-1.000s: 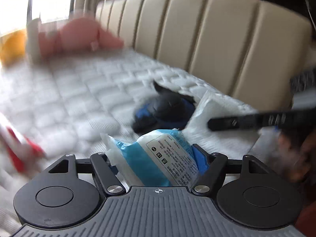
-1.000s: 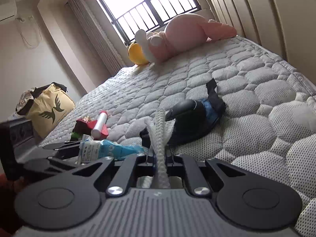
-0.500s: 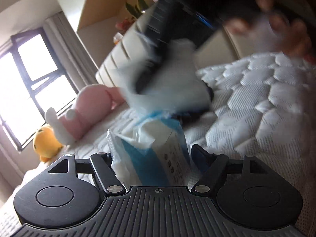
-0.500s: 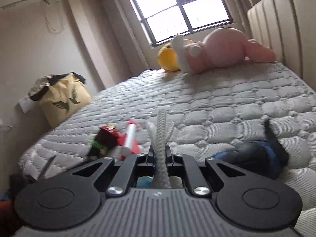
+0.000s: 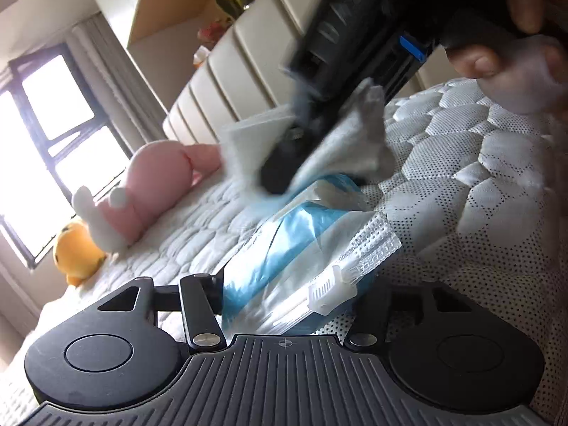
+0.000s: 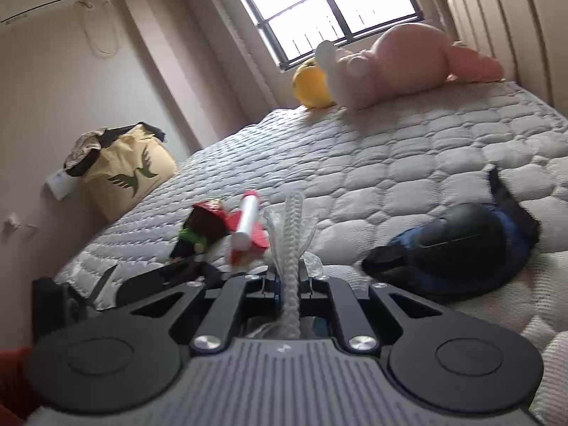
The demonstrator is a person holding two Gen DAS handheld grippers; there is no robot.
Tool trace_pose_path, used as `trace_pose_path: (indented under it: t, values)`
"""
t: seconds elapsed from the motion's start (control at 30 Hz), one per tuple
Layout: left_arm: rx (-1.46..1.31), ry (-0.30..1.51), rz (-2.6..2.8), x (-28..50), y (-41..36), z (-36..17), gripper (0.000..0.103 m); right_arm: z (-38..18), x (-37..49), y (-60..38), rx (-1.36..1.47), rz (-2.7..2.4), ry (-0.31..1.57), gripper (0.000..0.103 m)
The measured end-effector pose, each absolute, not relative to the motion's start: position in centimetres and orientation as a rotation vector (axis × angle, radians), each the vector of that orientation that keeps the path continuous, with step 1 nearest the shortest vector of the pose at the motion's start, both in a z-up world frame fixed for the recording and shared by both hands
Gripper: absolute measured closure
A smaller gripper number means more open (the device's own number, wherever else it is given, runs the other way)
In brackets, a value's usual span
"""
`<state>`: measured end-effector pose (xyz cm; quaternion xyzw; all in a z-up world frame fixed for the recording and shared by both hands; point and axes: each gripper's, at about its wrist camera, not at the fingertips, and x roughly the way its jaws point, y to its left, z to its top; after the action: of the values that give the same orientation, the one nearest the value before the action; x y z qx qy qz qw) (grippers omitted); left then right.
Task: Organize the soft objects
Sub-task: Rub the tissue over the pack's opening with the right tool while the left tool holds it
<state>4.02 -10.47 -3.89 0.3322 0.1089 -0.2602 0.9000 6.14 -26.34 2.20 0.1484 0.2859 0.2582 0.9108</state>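
A blue and white plastic tissue pack (image 5: pixel 294 248) sits between the fingers of my left gripper (image 5: pixel 284 284), which is shut on it above the quilted mattress (image 5: pixel 479 177). My right gripper (image 5: pixel 319 88) reaches in, blurred, from the upper right to the pack's far end. In the right wrist view, my right gripper (image 6: pixel 289 277) is shut on a white crimped plastic flap (image 6: pixel 293 220), apparently that end of the pack. A blue and black soft item (image 6: pixel 458 245) lies on the mattress to its right, and a red, green and black toy (image 6: pixel 227 227) to its left.
A pink plush (image 6: pixel 401 64) and a yellow plush (image 6: pixel 310 83) lie at the far end of the bed under the window. The padded headboard (image 6: pixel 514 28) runs along the right. A yellow bag (image 6: pixel 124 174) stands by the wall beyond the mattress's left edge. A hand (image 5: pixel 514 60) holds the right gripper.
The left gripper has lifted and turned the pack towards the window end. The right gripper has swung left and come in over the pack, still shut on the white flap.
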Motion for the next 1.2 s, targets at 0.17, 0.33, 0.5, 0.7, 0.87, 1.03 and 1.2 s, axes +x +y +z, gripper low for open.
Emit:
trace_pose_path:
  t: [0.17,0.33,0.5,0.7,0.87,1.03,1.2]
  values:
    - [0.663,0.24,-0.514,4.9,-10.3,-3.5,0.046,1.1,6.5,-29.0,0.332,0.431,0.628,0.095]
    - [0.755,0.226,-0.498,4.5,-11.5,-4.0,0.046,3.4,6.1,-29.3,0.485,0.601,0.562,0.095]
    - [0.696,0.267,-0.48,3.8,-10.5,-2.4,0.007,5.3,6.1,-26.3,0.456,0.767,0.527,0.095]
    - [0.463,0.484,-0.566,3.5,-6.8,-0.4,0.008,2.3,5.6,-24.9,0.274,0.685,0.632,0.095]
    - [0.345,0.559,-0.7,2.7,-6.0,0.4,0.005,1.0,5.1,-26.8,0.296,0.593,0.662,0.095]
    - [0.294,0.541,-0.712,2.8,-7.7,0.6,0.003,0.5,5.0,-27.5,0.321,0.582,0.667,0.095]
    - [0.32,0.47,-0.635,3.2,-10.4,0.2,0.018,1.1,4.9,-29.2,0.381,0.566,0.618,0.095]
